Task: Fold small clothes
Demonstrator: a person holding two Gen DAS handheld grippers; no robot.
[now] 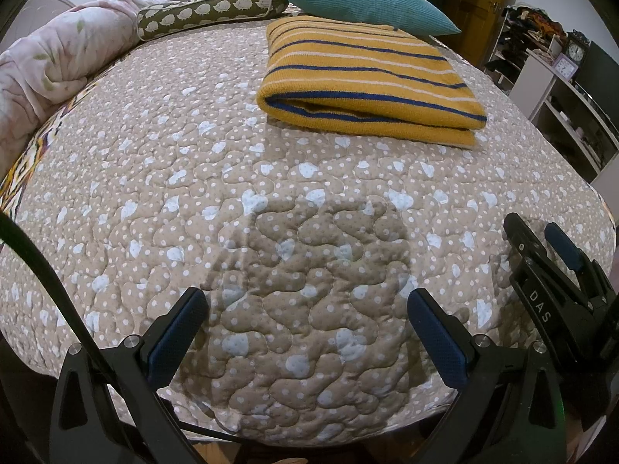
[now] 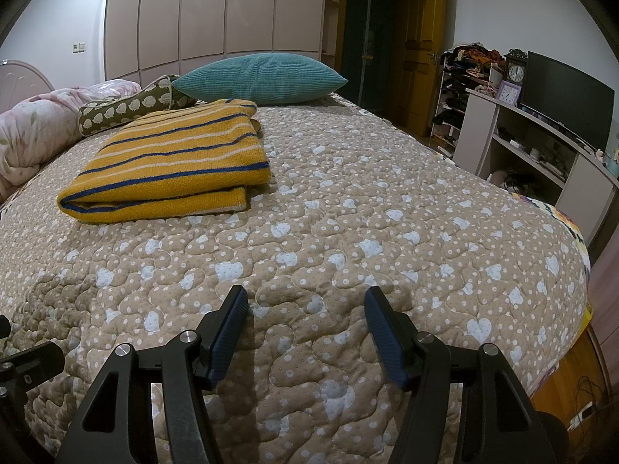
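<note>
At the far left of the bed, a rumpled pink duvet (image 1: 50, 58) and a sheep-print bolster (image 1: 209, 9) lay along the edge, well apart from either gripper. The left gripper (image 1: 305, 332) hovered low over the quilted bedspread (image 1: 162, 178) near the bed's near edge, its jaws spread wide and holding nothing. The folded yellow striped garment (image 1: 367, 77) lay ahead of these jaws and to their right, well apart from them, with its rounded fold edge turned toward the camera and its long axis running roughly across the view. Its far end lay just beside or under a teal cushion (image 1: 367, 0); contact could not be confirmed. The right gripper (image 2: 305, 328) was likewise spread and empty above the bedspread, and from it the garment (image 2: 174, 162) lay ahead and to the left. Neither gripper was clearly nearer; judged from both views, the garment sat forward between the two, so either could reach it. The garment appeared already folded, though the number of layers, and whether sleeves were tucked inside, were hidden. At the right, shelving (image 2: 541, 154) with a clock (image 2: 516, 73) stood beyond the bed, and the left view cut off the right gripper's body at the frame edge.
</note>
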